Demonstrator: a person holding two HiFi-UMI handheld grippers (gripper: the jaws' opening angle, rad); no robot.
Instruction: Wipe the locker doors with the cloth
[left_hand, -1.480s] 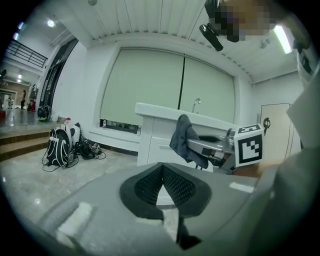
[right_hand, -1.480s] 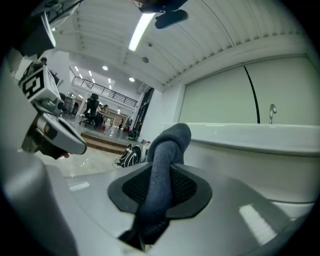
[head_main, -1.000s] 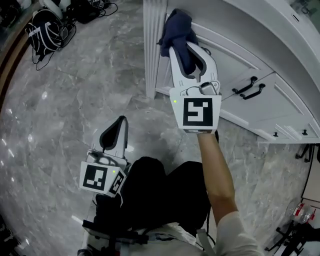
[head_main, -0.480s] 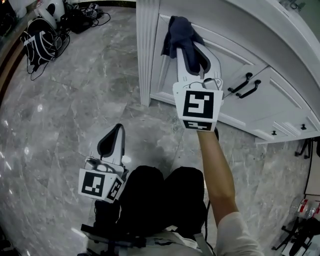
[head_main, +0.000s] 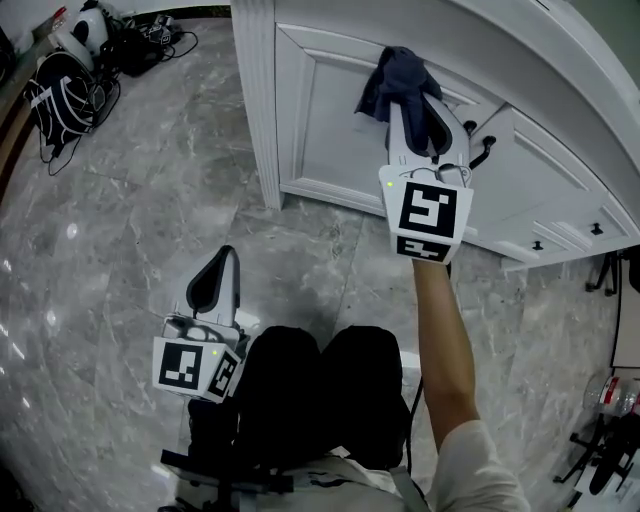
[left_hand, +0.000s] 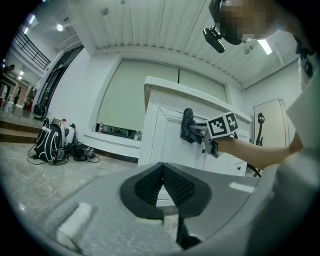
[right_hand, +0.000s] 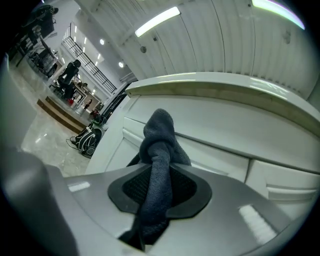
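Mid-wipe: right gripper (head_main: 408, 92) clamped the bunched dark-blue cloth (head_main: 394, 72) against the upper right of the white panelled locker door (head_main: 320, 130); left gripper (head_main: 216, 284), closed, empty, hung clear of it. Next: probably sweep across, pressing steadily

Entry: right gripper (head_main: 407, 95), carrying cloth (head_main: 392, 72). Travelled rightward across locker door (head_main: 320, 140).
- 1 second before: cloth sat at door's upper left corner, just beside fluted post (head_main: 253, 100).
- Half second before: cloth was little further from post.
- At end: cloth lay on upper right part of panel, well apart from post, near black handle (head_main: 488, 148).

Forearm (head_main: 440, 330) followed, stretched further right. Head view swung with it: door's full left panel came into frame.
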